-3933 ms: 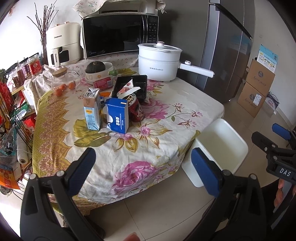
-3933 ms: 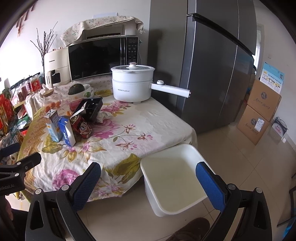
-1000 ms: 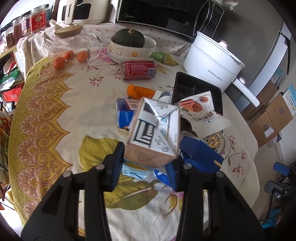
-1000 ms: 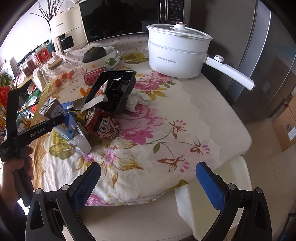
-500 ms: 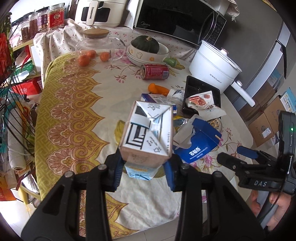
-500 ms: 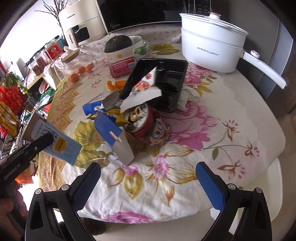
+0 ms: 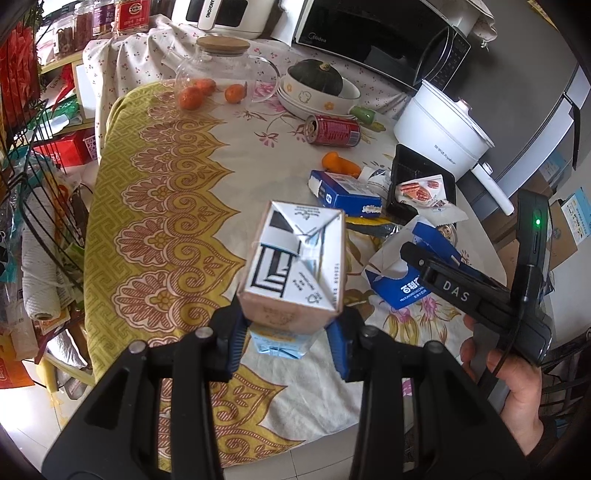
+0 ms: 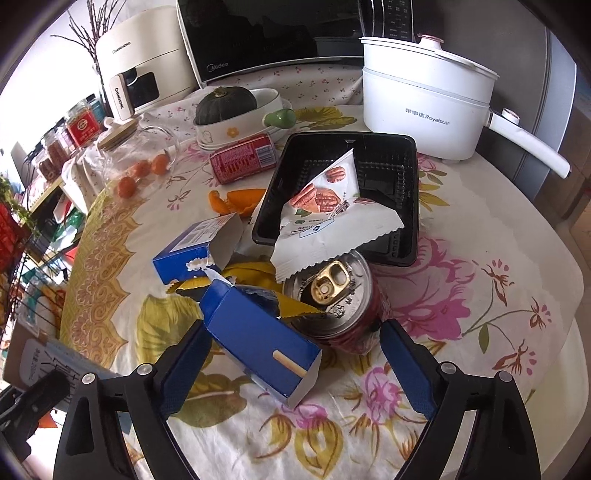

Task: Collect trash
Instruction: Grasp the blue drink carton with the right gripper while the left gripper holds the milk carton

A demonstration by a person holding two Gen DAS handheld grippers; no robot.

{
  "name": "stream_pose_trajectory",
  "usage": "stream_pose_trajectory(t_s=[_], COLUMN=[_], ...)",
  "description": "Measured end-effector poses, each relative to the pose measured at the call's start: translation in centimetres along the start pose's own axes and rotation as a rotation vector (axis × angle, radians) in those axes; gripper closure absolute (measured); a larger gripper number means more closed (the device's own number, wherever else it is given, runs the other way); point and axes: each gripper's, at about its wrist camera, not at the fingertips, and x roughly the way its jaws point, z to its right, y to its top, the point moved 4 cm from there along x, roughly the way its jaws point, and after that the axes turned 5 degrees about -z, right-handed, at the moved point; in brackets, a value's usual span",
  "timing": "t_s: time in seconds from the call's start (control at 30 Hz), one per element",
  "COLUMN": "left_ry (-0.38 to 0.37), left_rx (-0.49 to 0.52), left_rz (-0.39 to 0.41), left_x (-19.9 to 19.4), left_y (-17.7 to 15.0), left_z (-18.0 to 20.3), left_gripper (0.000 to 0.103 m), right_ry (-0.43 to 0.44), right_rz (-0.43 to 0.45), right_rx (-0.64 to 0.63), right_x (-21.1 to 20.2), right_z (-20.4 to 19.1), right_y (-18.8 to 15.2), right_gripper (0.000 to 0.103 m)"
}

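Note:
My left gripper is shut on a milk carton and holds it in the air over the near edge of the table. In the right wrist view my right gripper is low over the trash pile. Its jaws are closing, with a torn blue box and an upright red can between the fingers, and the pads do not visibly press. Behind them lie a nut wrapper, a black tray, a second blue box, orange peel and a red can on its side.
A white electric pot stands at the back right with its handle sticking out to the right. A bowl holding a squash, a glass jar of oranges and a microwave line the back. Wire shelving flanks the table's left.
My left gripper has drawn the carton back from the pile toward the table's near edge. My right gripper has come down and forward over the blue box and can, and its jaws have narrowed.

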Motion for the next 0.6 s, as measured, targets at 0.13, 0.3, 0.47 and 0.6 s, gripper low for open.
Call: stream_pose_trajectory(t_s=[0.13, 0.3, 0.47, 0.6], left_ry=[-0.003, -0.009, -0.028, -0.045], left_rx=[0.001, -0.002, 0.004, 0.021], left_rz=[-0.003, -0.002, -0.006, -0.006], left_x=[0.0, -0.1, 0.0, -0.1], left_y=[-0.1, -0.2, -0.4, -0.5], left_z=[0.0, 0.1, 1.0, 2.3], left_gripper=[0.062, 0.062, 0.062, 0.062], right_ry=[-0.002, 0.045, 0.096, 0.139], right_rz=[0.005, -0.003, -0.017, -0.025], right_rx=[-0.029, -0.052, -0.052, -0.064], right_x=[-0.2, -1.1, -2.4, -3.9], right_z=[-0.4, -0.3, 0.4, 1.1], right_y=[-0.2, -0.4, -0.8, -1.1], right_gripper=[0.045, 0.052, 0.052, 0.052])
